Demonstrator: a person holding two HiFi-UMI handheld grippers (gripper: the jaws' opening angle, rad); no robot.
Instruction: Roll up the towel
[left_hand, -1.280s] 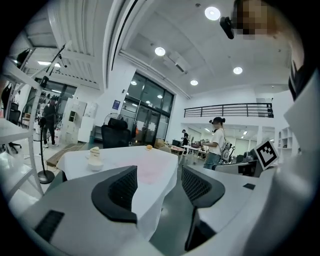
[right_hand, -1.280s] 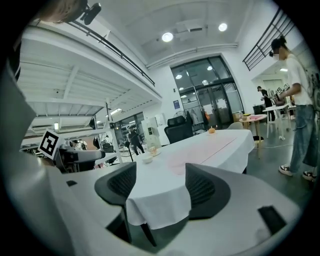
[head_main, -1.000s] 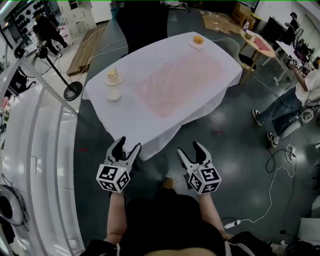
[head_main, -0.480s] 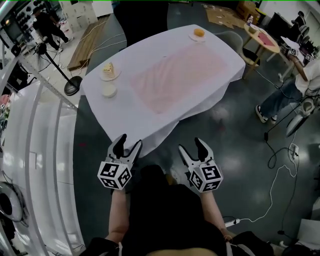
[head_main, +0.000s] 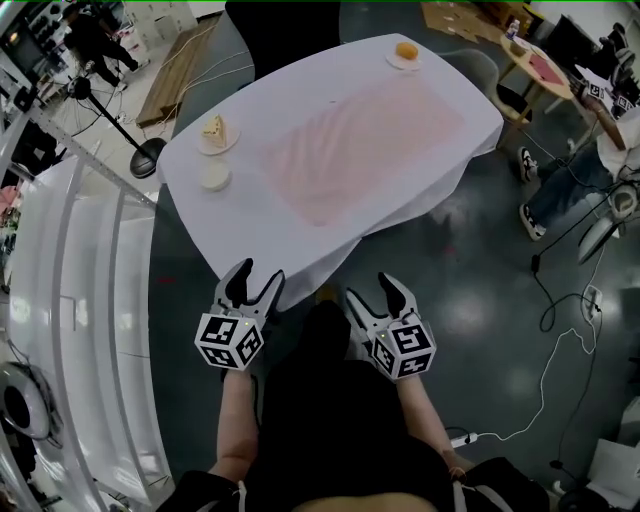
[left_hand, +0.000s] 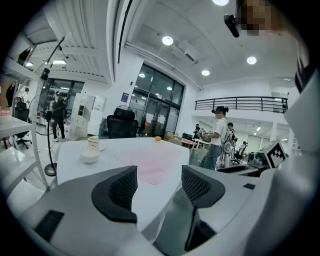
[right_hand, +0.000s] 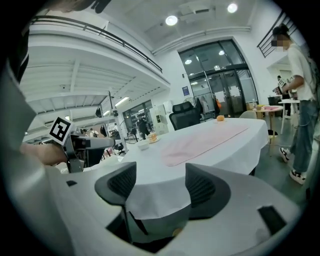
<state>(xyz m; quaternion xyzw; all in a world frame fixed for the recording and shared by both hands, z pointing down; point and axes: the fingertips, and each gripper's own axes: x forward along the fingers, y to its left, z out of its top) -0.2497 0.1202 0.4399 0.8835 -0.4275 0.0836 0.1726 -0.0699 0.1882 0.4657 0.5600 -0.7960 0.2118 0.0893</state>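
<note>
Towel (head_main: 360, 145): pale pink, spread flat and unrolled down the middle of the bench (head_main: 290, 255), its long side running away from me. Nothing touches it. It lies smooth on the white cloth, which I judge suits a roll started from the near short edge.

Around it: a small bowl (head_main: 213, 177) and a plate with a cake slice (head_main: 215, 133) sit to the towel's left. An orange on a saucer (head_main: 405, 52) sits past its far end. All are apart from the towel, so the rolling path looks free.

Me: standing short of the bench's near corner, both tools held out in front, pointing at the bench and a little downward.

Left tool (head_main: 255, 276): jaws wide apart, nothing between them, touching nothing. The bench corner is just ahead in the left gripper view.

Right tool (head_main: 377, 296): jaws equally wide, empty, out over the floor beside the hanging cloth.

Rolling not begun. I judge the reach to the near edge comes first.
</note>
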